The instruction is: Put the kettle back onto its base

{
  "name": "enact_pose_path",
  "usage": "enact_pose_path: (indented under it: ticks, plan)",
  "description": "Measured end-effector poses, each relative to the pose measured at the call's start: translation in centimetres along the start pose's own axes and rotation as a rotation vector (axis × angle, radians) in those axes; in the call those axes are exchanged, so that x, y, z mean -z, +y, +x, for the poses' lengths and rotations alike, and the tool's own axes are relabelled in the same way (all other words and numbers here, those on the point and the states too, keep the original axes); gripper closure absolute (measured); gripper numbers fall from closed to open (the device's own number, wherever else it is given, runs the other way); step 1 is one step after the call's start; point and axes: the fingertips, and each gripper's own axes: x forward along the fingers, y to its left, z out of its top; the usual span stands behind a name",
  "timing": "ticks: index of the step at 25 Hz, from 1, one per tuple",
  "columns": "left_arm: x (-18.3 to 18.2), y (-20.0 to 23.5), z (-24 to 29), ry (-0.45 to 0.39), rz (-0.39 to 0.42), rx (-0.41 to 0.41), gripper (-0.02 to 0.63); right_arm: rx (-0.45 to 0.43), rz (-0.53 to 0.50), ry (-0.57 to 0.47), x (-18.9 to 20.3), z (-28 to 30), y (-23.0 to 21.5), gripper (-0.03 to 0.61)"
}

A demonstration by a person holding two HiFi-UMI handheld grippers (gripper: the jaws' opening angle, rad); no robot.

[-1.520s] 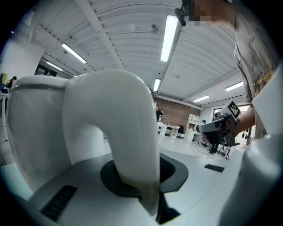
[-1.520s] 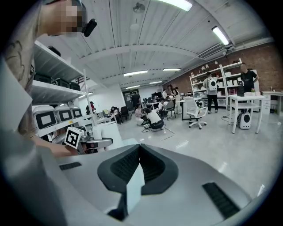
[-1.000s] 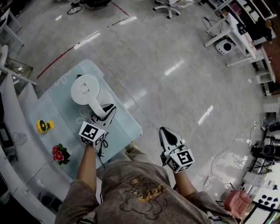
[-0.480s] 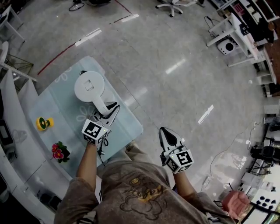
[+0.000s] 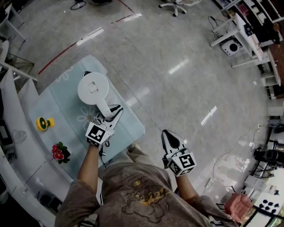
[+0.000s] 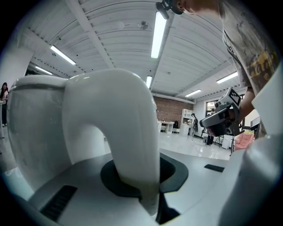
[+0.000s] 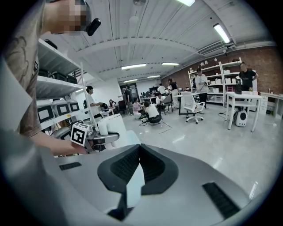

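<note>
The white kettle (image 5: 93,88) hangs over the pale blue table (image 5: 129,128), seen from above with its round lid up. My left gripper (image 5: 111,113) is shut on the kettle's curved white handle (image 5: 103,107). In the left gripper view the handle (image 6: 128,145) fills the space between the jaws, with the kettle's body (image 6: 35,132) just beyond. A small dark edge (image 5: 85,73) shows at the kettle's far side; I cannot tell what it is. My right gripper (image 5: 169,133) hangs over the floor to the right of the table, shut and empty (image 7: 139,149).
A small yellow object (image 5: 43,124) and a red flower (image 5: 58,154) sit on the table's left part. White shelving (image 5: 17,146) runs along the left. White desks (image 5: 235,35) and an office chair (image 5: 175,5) stand far off on the shiny floor.
The kettle and my left gripper have shifted slightly to the right over the table. My right gripper has stayed in place.
</note>
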Motion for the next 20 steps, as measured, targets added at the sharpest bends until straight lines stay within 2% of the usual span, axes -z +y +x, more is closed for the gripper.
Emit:
enact_pose_path:
  ticks: [2, 6, 14, 20]
  plan:
    - [1.0, -0.4, -0.1, 0.016, 0.013, 0.005, 0.548, 0.0, 0.001, 0.001, 0.1, -0.1, -0.1, 0.578]
    - [0.8, -1.1, 0.1, 0.03, -0.012, -0.003, 0.548, -0.005, 0.003, 0.007, 0.4, 0.0, 0.1, 0.578]
    - [1.5, -1.7, 0.3, 0.024, 0.03, -0.004, 0.548, -0.011, 0.004, 0.015, 1.1, -0.3, 0.1, 0.578]
    - [1.5, -1.8, 0.3, 0.025, 0.028, -0.014, 0.548, -0.013, 0.007, 0.016, 1.4, -0.8, -0.1, 0.578]
